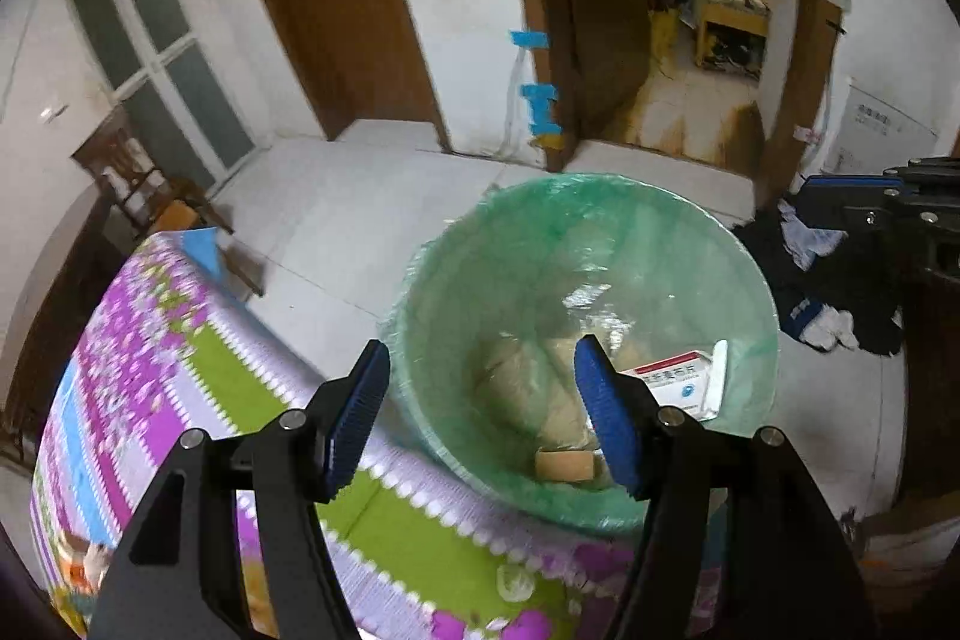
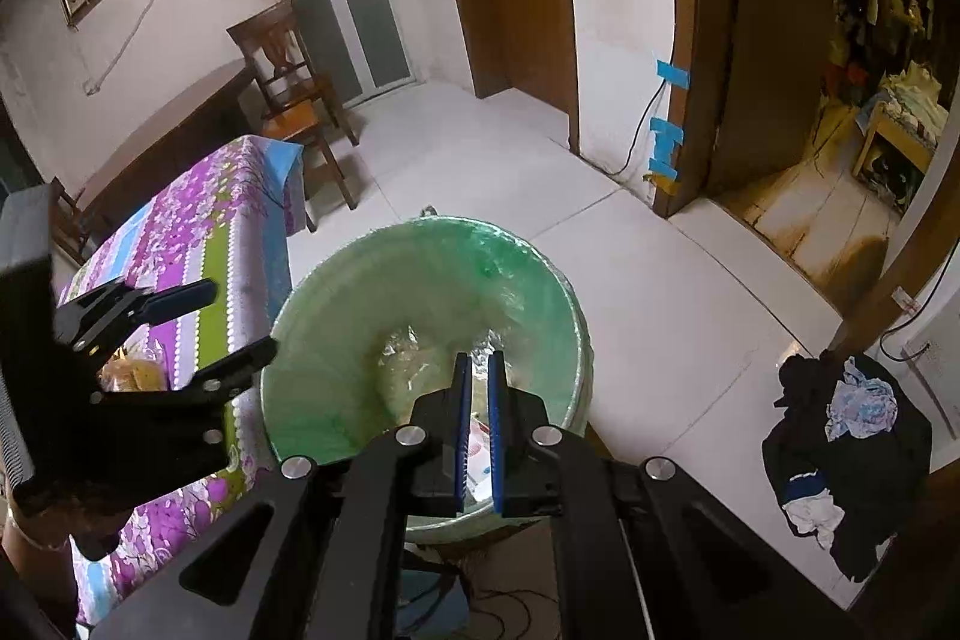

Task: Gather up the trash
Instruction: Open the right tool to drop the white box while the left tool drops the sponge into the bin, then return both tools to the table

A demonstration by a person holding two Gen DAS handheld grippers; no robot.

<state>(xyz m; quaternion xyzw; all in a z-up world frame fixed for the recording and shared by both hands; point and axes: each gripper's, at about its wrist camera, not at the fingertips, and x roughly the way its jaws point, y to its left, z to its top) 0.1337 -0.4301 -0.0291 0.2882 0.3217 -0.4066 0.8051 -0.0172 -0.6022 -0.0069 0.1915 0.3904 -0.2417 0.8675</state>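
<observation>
A round bin lined with a green plastic bag (image 1: 660, 232) stands on the floor beside the table; it also shows in the right wrist view (image 2: 336, 316). Inside lie a red-and-white carton (image 1: 678, 379), a small tan box (image 1: 564, 465) and crumpled pale wrapping (image 1: 528, 388). My left gripper (image 1: 483, 415) is open and empty, hovering over the bin's near rim; it shows from the side in the right wrist view (image 2: 237, 319). My right gripper (image 2: 478, 424) is shut with nothing visible between the pads, above the bin's near side. Its fingertip (image 1: 840, 199) shows in the left wrist view.
A table with a purple, green and blue floral cloth (image 1: 150, 340) sits left of the bin. A small clear wrapper (image 1: 515, 583) lies on it. A heap of dark clothes (image 2: 840, 460) lies on the white floor at right. A wooden chair (image 2: 294, 100) stands behind the table.
</observation>
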